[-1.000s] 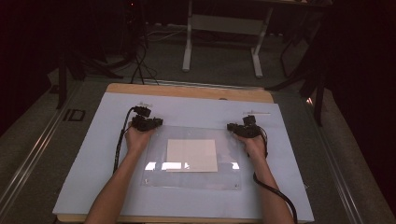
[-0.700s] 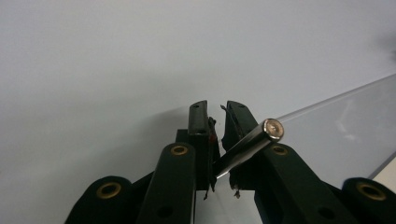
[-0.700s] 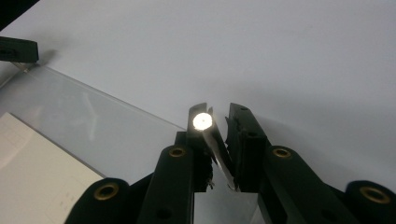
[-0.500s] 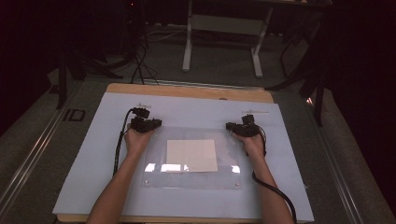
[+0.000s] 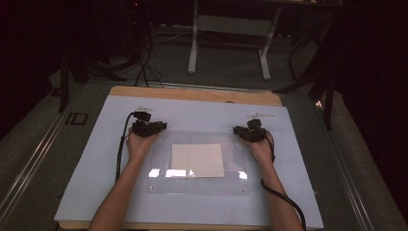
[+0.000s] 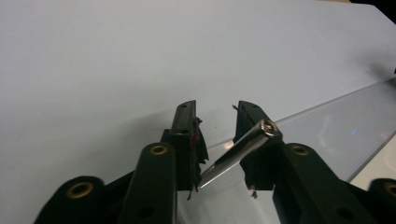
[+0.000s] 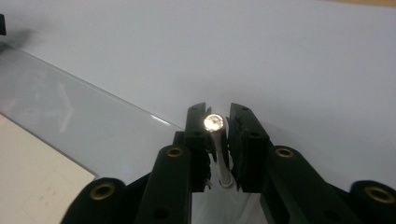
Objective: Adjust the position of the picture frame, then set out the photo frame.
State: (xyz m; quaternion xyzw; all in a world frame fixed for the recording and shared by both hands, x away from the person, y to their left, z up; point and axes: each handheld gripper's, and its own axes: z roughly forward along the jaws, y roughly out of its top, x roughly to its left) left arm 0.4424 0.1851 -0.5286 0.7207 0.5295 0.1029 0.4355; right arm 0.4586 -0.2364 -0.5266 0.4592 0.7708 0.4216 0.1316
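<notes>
my left gripper has just been opening; a metal pin leans loose between its parted jaws. my right gripper, jaws also just opening, stands around a second pin at the clear sheet's far corner.

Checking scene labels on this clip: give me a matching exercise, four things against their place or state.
Things:
1 left pin, at the left gripper
2 right pin, at the right gripper
3 white paper
4 clear sheet

Places or states:
a flat on the pale blue mat
b upright between the jaws
c at the middle of the clear sheet
d tilted between the jaws

Pairs: 1-d, 2-b, 3-c, 4-a.

Both grippers' jaws have just been opening, with a pin between each pair.
</notes>
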